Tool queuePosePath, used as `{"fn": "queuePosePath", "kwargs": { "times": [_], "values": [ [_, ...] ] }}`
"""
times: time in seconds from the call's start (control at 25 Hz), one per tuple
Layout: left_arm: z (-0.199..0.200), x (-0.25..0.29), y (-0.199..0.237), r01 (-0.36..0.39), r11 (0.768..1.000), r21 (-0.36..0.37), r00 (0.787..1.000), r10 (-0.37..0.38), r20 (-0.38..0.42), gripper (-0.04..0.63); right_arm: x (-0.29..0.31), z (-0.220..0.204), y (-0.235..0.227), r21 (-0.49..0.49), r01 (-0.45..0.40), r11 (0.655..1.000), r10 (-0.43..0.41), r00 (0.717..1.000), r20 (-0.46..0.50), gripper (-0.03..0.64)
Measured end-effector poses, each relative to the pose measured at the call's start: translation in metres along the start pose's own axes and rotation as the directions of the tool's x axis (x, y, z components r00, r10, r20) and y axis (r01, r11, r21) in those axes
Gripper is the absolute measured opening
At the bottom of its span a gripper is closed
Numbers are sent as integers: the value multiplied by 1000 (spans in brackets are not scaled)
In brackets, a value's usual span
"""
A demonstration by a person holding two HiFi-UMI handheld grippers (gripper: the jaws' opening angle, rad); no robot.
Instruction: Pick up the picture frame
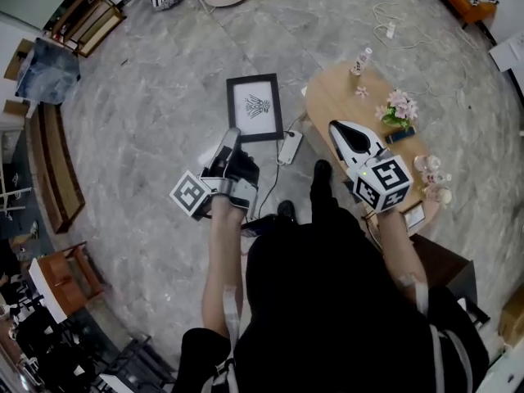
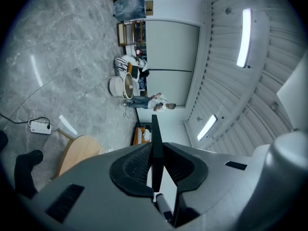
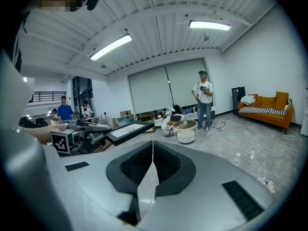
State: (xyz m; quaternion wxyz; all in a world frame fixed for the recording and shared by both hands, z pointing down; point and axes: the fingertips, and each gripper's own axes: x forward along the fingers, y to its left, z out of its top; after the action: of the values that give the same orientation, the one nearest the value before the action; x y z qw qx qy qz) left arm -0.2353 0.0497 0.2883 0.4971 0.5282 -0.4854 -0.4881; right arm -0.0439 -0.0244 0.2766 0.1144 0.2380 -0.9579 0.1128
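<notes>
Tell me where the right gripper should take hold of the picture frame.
Grip the picture frame by the black border of its free long side, coming from the right gripper's side. The left gripper holds the near edge, frame level; open the shut jaws first.

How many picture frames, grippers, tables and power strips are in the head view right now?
picture frame: 1
grippers: 2 (left gripper, right gripper)
table: 1
power strip: 1
Total: 5
</notes>
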Motion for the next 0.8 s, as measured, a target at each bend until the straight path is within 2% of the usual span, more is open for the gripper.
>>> {"fn": "queuePosePath", "kwargs": {
  "times": [0.4,0.64,0.8],
  "values": [
    [-1,-79,8,13,1000,-6,996,-14,-86,74,-43,-23,82,17,72,997,-72,996,49,14],
    [-3,-94,-2,44,999,-6,995,-44,-93,74,-56,-16,104,6,54,999,-55,993,103,14],
    [-7,-97,-3,55,998,-7,994,-55,-98,74,-58,-17,106,-17,59,998,-57,993,104,12]
  ]
}}
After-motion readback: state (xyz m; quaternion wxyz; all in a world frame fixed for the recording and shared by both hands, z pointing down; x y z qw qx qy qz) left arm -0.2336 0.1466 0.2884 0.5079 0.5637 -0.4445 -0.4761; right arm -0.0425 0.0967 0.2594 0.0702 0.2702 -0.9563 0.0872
